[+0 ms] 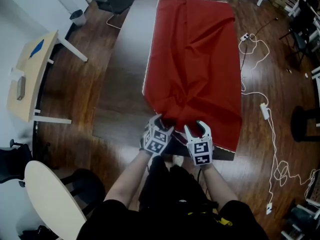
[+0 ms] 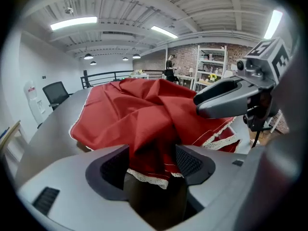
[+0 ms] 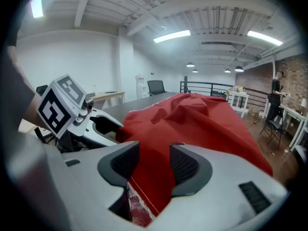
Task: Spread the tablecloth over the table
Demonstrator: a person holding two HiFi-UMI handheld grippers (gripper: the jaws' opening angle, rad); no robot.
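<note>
Left gripper and right gripper sit low at the bench edge, both jaws spread, tablecloth hem slack between them, likely so it drapes flat

Grey tabletop: red cloth lies flat over its right side, rumpled at near end; left strip bare.

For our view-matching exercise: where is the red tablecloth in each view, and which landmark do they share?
Head view: red tablecloth upper centre, over the right part of the grey table.
Left gripper view: centre, bunched, lace hem between the jaws.
Right gripper view: centre and right, running between the jaws.
Shared landmark: the grey table.
</note>
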